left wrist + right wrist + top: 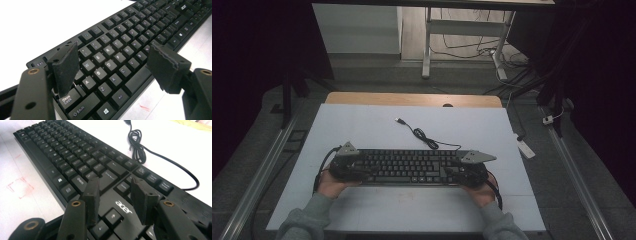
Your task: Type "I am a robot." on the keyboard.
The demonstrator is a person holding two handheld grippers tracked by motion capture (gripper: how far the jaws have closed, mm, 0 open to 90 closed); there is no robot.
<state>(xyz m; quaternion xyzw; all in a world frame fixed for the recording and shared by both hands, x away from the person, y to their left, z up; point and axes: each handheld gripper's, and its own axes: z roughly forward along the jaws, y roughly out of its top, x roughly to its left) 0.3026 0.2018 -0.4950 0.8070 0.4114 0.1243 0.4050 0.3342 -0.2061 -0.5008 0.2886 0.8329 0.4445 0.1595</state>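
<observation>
Through my left gripper's camera I see the left gripper (113, 66) with its two black padded jaws spread wide apart over a black plastic computer keyboard (140, 30) lying on a white table surface (50, 20). One pad hangs over the Caps Lock and Tab keys at the keyboard's left end; the other sits past the front edge, near the space bar. Whether either pad touches the keys I cannot tell. A small red mark (144, 108) shows on the table beside the front edge.

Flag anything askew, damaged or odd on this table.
Nothing looks damaged or spilled. The keyboard lies flat and square to the table. Its unplugged cable trails loose behind it, bunched midway. Faint red marks stain the surface beside the keyboard.
</observation>
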